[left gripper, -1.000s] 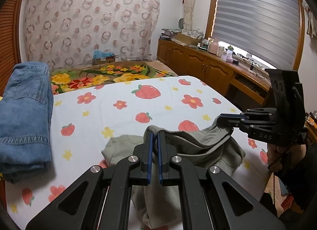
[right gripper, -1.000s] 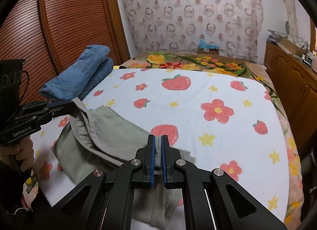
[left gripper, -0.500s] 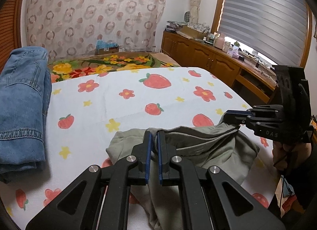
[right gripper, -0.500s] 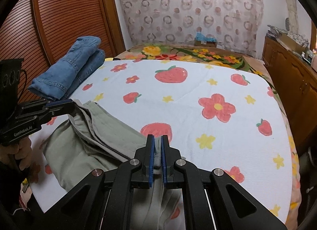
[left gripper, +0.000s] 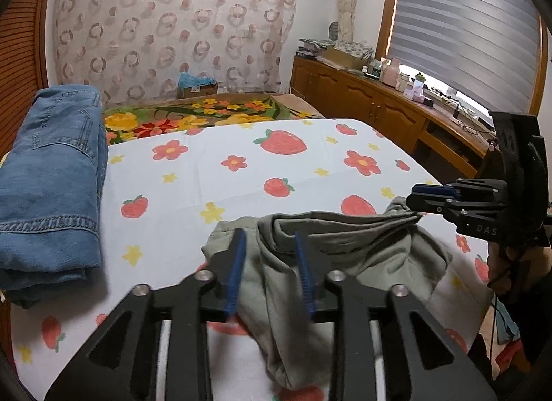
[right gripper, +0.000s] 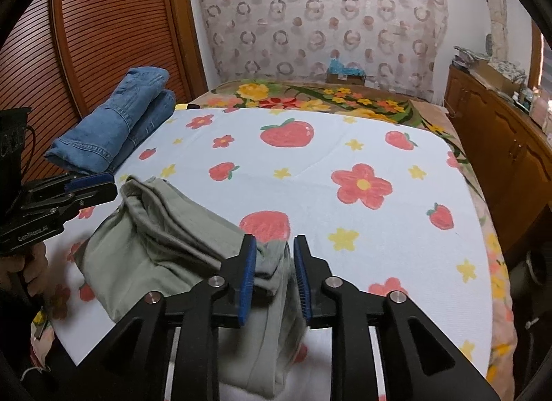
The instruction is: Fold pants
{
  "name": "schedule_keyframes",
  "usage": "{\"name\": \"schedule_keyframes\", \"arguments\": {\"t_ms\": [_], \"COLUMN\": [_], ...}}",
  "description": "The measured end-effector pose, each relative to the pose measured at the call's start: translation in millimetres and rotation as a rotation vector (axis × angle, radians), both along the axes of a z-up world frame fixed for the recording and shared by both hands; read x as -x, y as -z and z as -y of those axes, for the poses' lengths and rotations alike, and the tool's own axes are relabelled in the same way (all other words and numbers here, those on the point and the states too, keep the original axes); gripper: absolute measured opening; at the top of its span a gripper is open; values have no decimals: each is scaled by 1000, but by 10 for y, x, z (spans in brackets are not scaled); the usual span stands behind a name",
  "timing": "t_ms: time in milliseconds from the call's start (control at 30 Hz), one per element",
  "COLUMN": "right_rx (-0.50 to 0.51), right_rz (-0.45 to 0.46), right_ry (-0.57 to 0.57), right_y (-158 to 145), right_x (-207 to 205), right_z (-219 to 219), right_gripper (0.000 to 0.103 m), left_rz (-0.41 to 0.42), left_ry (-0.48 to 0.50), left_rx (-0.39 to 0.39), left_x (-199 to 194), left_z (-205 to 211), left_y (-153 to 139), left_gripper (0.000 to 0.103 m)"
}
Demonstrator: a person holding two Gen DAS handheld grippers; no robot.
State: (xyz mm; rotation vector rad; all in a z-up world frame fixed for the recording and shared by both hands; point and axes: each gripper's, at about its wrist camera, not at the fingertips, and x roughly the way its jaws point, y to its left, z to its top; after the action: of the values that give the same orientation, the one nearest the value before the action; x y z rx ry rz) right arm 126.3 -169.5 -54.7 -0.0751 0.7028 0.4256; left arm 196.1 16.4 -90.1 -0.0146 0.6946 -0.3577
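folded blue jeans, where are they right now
The folded blue denim jeans lie along the bed's left edge in both views, beside the slatted wooden door, apart from the crumpled green pants.

so the count: two grippers, left gripper [left gripper: 270, 245] at 6 o'clock in its own view and right gripper [right gripper: 274, 252] likewise. two pairs of pants, one olive pants [right gripper: 165, 228] bunched at 7 o'clock, one folded jeans [right gripper: 117, 131] at 10 o'clock. one strawberry sheet [right gripper: 310, 173], one floral blanket [right gripper: 327, 95] at 12, one cardboard box [right gripper: 345, 75] behind it, one patterned curtain [right gripper: 321, 11].
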Motion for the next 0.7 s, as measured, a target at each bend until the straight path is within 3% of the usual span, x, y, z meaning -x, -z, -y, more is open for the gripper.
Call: {"name": "schedule_keyframes", "arguments": {"t_ms": [233,300,700], "right_rx": [8,10,19], "right_rz": [17,24,9], "right_ry": [15,20,38], "right_y": [-75,-102,-127], "right_x": [227,306,636], "right_z": [94,123,239], "right_gripper": [31,33,45], "left_rz": [-9,-9,-26], "left_ry": [15,14,-8], "left_rx": [-26,-14,-21], "left_x": [169,235,618], "left_z": [43,39,10], "left_y": [21,29,87], "left_gripper": [51,80,80]}}
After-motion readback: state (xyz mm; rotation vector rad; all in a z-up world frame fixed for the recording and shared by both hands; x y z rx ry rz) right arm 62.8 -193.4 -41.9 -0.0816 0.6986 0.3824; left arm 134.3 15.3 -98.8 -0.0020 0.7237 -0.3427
